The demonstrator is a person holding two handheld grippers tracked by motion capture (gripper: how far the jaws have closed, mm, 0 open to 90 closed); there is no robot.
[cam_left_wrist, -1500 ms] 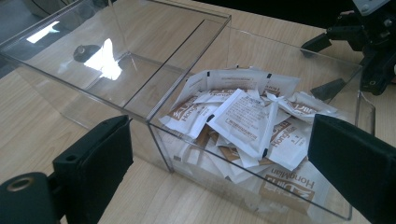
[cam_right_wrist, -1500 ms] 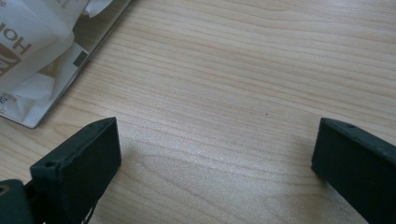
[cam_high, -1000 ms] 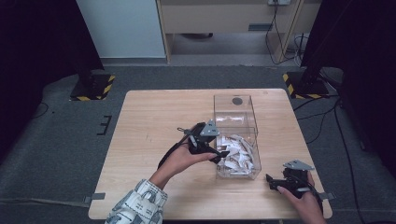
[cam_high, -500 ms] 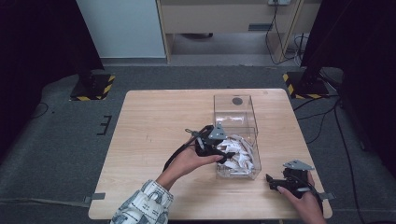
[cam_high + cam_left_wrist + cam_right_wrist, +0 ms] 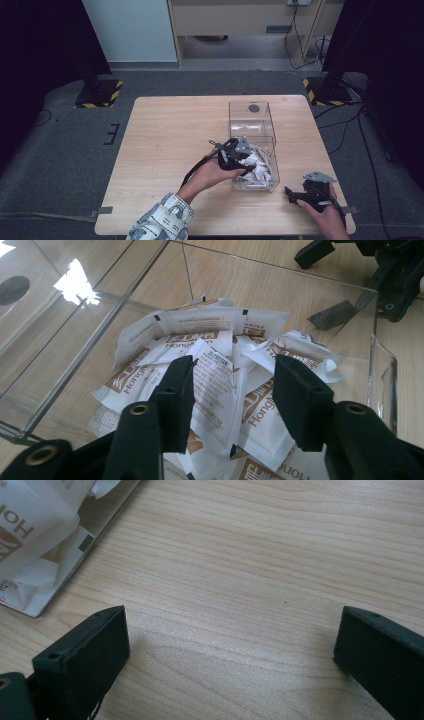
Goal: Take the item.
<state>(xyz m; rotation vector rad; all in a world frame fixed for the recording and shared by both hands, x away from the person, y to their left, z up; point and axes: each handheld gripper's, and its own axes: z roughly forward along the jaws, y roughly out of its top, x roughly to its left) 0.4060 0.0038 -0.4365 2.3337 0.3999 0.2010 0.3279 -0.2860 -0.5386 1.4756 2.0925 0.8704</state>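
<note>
Left hand-held gripper (image 5: 232, 390): your jaws are parted around one white paper sachet (image 5: 212, 385) in the clear plastic box (image 5: 372, 315), nothing pinched.
Risk: neighbouring sachets may lift too.
Print: brown "Hong…", cut off.
Right hand-held gripper (image 5: 232, 645): wide apart, empty, over the wooden surface (image 5: 260, 555).

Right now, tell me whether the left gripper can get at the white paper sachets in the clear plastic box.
Probably yes: the left gripper hangs open over the sachets; the box is open-topped.
</note>
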